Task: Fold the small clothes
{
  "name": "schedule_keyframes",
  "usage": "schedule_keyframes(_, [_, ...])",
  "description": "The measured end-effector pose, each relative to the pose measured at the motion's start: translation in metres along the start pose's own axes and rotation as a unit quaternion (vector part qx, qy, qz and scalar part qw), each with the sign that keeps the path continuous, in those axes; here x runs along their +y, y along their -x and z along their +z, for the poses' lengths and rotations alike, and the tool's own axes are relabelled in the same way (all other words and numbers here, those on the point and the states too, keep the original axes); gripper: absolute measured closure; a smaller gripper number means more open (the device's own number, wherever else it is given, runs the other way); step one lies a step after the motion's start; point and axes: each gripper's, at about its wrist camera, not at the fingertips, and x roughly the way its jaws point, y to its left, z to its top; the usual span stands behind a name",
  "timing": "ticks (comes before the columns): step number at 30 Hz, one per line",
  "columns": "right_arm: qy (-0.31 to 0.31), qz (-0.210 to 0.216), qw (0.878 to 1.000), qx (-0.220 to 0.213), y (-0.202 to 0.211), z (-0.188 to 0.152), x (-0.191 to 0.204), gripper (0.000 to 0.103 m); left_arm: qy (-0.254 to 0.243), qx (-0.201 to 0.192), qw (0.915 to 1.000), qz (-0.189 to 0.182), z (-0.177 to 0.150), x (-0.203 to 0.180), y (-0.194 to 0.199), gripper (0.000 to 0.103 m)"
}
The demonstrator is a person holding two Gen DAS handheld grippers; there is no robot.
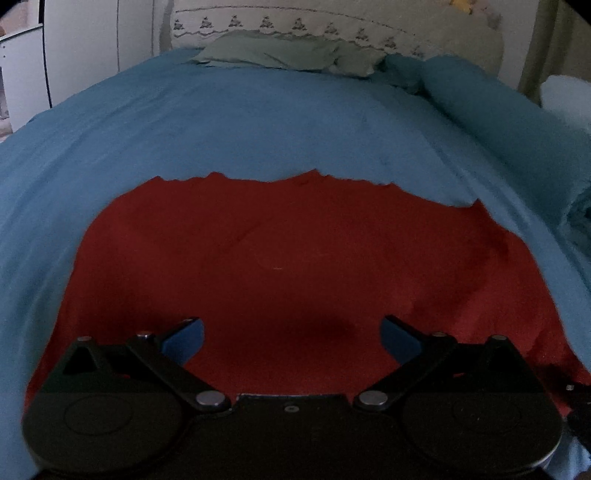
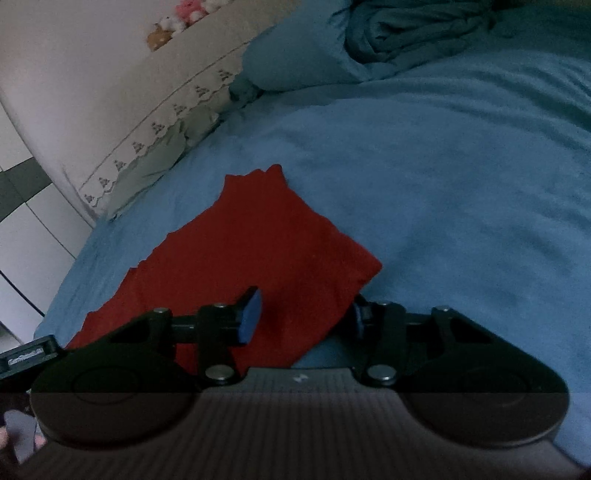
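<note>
A small red garment lies flat on the blue bedspread. My left gripper hovers over its near part, jaws wide open with blue pads, holding nothing. In the right wrist view the same red garment lies left of centre, with one corner pointing right. My right gripper is open with that near right corner between its pads; the right fingertip sits at the cloth's edge. I cannot tell whether the pads touch the cloth.
A grey-green cloth and a pale embroidered pillow lie at the head of the bed. A rolled blue blanket runs along the right side; it shows bunched in the right wrist view. White furniture stands at left.
</note>
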Motion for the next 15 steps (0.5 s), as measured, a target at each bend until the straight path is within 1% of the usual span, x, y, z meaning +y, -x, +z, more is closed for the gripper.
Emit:
schedule_keyframes(2, [-0.015, 0.003, 1.000, 0.001, -0.003, 0.003, -0.002, 0.041, -0.003, 0.007, 0.9999, 0.008, 0.000, 0.000, -0.009, 0.002])
schedule_keyframes(4, [-0.030, 0.002, 1.000, 0.000, -0.005, 0.006, -0.004, 0.050, -0.002, 0.011, 0.9998, 0.016, -0.001, 0.001, -0.016, 0.002])
schedule_keyframes(6, [-0.039, 0.000, 0.999, 0.005, -0.007, 0.009, -0.006, 0.072, -0.014, 0.009, 0.9995, 0.025, -0.002, -0.002, -0.022, 0.001])
schedule_keyframes(8, [-0.048, 0.008, 0.999, 0.011, -0.006, 0.012, -0.006, 0.075, -0.031, 0.019, 0.9987, 0.035, -0.001, -0.006, -0.029, 0.000])
schedule_keyframes(10, [-0.037, 0.007, 0.999, 0.008, -0.002, 0.018, 0.004, 0.077, -0.039, 0.024, 0.9984, 0.035, 0.002, -0.006, -0.031, 0.000])
schedule_keyframes(11, [-0.030, 0.010, 0.999, 0.004, 0.001, 0.023, 0.012, 0.078, -0.038, 0.025, 0.9985, 0.029, 0.004, -0.004, -0.029, 0.000])
schedule_keyframes(13, [-0.020, 0.025, 0.999, -0.001, 0.008, 0.034, 0.034, 0.078, -0.035, 0.024, 0.9991, 0.009, 0.007, 0.004, -0.022, 0.004])
schedule_keyframes(15, [-0.001, 0.048, 0.999, -0.009, 0.015, 0.045, 0.068, 0.078, -0.039, 0.015, 0.9991, -0.003, 0.009, 0.018, -0.005, 0.005])
